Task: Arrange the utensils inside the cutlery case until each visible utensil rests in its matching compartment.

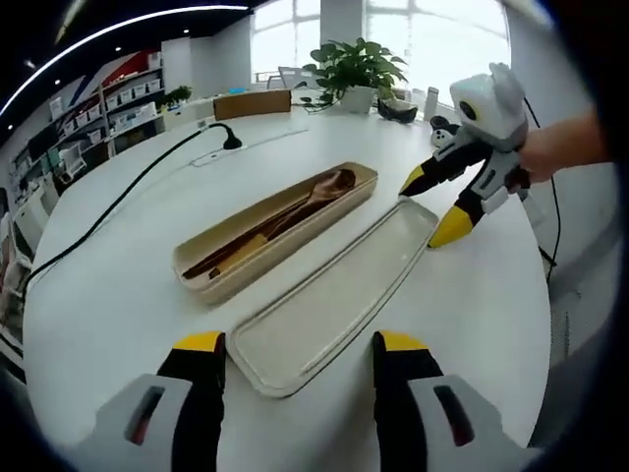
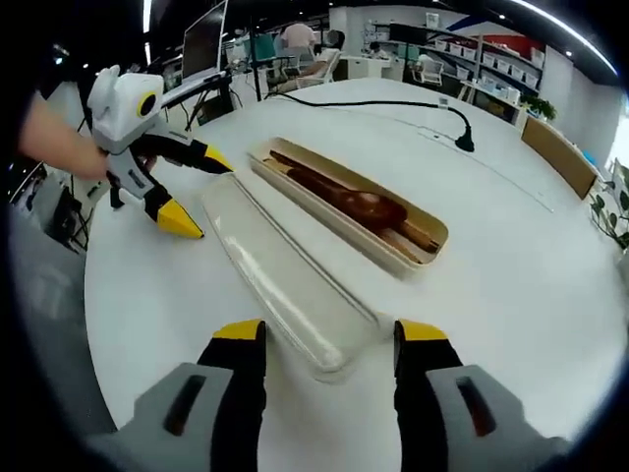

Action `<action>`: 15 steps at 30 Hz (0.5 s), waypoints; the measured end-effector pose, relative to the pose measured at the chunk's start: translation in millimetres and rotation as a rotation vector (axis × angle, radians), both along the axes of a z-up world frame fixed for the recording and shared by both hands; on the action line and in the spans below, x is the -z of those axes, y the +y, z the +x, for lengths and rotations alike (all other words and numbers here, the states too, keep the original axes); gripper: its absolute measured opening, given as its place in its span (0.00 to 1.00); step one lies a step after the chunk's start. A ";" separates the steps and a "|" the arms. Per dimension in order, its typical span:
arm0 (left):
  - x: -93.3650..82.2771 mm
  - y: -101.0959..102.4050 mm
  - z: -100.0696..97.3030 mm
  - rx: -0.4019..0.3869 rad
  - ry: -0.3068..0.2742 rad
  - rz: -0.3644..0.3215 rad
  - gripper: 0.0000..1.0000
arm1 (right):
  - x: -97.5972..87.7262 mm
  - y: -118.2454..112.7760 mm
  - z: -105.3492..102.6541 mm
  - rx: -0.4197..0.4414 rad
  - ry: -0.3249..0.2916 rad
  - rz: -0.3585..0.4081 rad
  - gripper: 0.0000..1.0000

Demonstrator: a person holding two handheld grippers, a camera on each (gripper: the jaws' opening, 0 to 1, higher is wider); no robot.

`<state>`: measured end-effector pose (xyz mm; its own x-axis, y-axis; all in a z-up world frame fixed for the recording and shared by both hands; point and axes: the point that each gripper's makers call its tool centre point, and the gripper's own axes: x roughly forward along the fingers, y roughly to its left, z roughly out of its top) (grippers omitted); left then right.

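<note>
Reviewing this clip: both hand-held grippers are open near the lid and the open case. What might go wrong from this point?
1. The lid lies loose beside the case; the right hand-held gripper, jaws open at the lid's end, may shove it into the case.
2. The left hand-held gripper straddles the lid's other end, so both could pull against each other.
3. The wooden utensils overlap in the case, so closing may jam.

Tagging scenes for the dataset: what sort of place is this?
Probably an open-plan office or showroom. The cutlery case lies on a big round white table, with display shelving along one wall, a potted plant by bright windows, and a monitor behind.
</note>
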<state>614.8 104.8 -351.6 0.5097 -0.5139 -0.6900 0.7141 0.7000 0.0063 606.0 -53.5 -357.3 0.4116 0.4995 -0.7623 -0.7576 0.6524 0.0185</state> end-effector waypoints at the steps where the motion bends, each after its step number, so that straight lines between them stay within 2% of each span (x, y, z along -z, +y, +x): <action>1: 1.5 1.6 -2.3 -0.005 0.004 0.002 0.60 | 0.2 1.0 -1.9 -0.004 -0.001 -0.004 0.51; 5: 2.8 7.9 -6.1 -0.027 -0.008 -0.001 0.57 | 0.0 5.5 -10.9 -0.029 -0.004 -0.017 0.51; 15: 2.1 15.7 -36.0 -0.051 0.010 0.017 0.57 | -1.6 12.9 -36.6 -0.054 -0.001 -0.026 0.51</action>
<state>578.8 120.4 -353.7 0.5282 -0.4759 -0.7032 0.6778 0.7352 0.0116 569.3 -40.6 -355.8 0.3853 0.5013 -0.7747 -0.7920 0.6105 0.0012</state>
